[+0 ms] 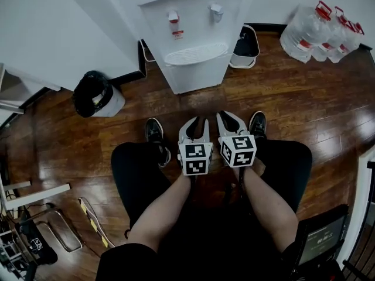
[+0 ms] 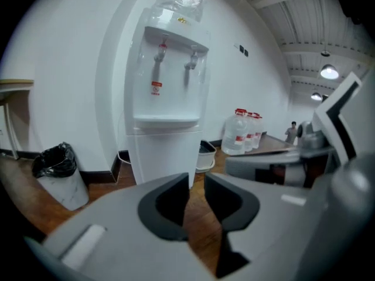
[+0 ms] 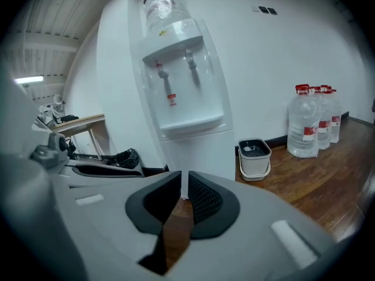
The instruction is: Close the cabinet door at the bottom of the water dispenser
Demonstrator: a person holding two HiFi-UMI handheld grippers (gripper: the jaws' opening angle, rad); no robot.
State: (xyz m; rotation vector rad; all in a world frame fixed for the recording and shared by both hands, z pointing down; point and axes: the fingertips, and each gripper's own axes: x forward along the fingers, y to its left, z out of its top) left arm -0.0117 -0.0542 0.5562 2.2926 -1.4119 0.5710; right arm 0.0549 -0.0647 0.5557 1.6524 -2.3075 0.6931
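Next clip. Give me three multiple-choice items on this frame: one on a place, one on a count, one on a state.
1. In the head view, where does the black-lined bin stand from the water dispenser?
A. to its left
B. to its right
C. on top of it

2. How many taps does the dispenser have?
A. one
B. two
C. four

3. The cabinet door at its bottom is:
A. swung wide open
B. shut
C. lying on the floor

Answers:
1 A: the bin sits by the wall on the picture's left of the dispenser.
2 B: two taps show side by side above the drip tray.
3 B: the lower front looks flat and flush in every view.
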